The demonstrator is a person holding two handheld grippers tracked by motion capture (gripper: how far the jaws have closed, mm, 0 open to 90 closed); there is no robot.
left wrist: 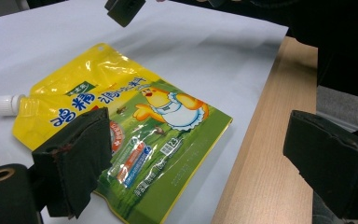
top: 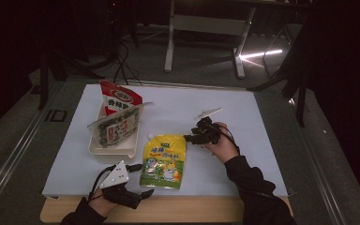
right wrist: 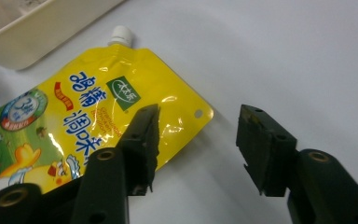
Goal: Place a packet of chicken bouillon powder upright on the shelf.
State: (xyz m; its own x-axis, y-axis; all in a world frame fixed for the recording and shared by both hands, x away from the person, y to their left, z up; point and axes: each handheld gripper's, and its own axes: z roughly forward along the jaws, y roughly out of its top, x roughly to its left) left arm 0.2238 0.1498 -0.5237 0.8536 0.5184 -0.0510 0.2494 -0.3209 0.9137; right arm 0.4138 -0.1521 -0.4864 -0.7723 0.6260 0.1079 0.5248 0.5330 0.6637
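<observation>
A yellow spout pouch (top: pixel 164 161) with a cartoon chick lies flat on the white mat (top: pixel 253 136), its white cap pointing to the far left. My right gripper (top: pixel 191 137) hovers just right of the pouch's top corner; in the right gripper view its jaws (right wrist: pixel 198 126) stand open above the mat beside the pouch (right wrist: pixel 88 107), nothing between them. My left gripper (top: pixel 143 194) rests at the table's front edge, left of the pouch's bottom. It is open (left wrist: pixel 200 140), with the pouch (left wrist: pixel 135 126) lying ahead and untouched.
A white tray (top: pixel 112 151) at the left holds a red-and-white snack packet (top: pixel 119 98) and a green-and-white one (top: pixel 115 129). A bare wooden strip (top: pixel 192 208) runs along the table's front edge. The tray's rim (right wrist: pixel 37 32) lies beyond the pouch's cap.
</observation>
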